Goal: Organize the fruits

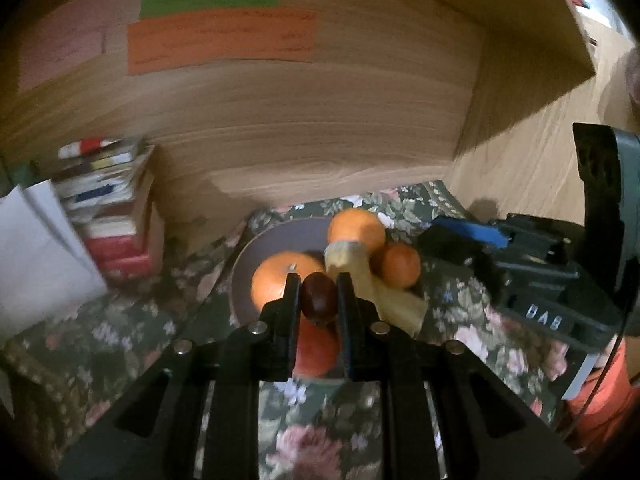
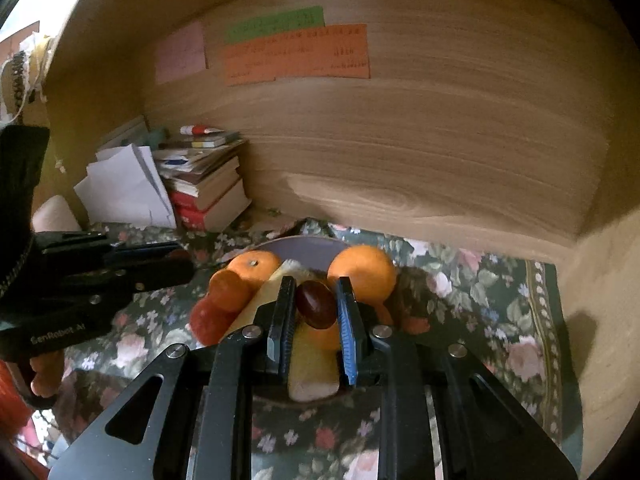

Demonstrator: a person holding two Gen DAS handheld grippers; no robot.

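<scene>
Holding one small dark fruit in the left gripper and another in the right gripper, both need firm, gentle pressure above the plate of oranges.

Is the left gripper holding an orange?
No, the left gripper is shut on a small dark red fruit; the oranges lie on the plate below.

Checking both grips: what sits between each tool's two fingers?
A small dark red fruit in the left tool, left wrist view; another in the right tool, right wrist view.
</scene>
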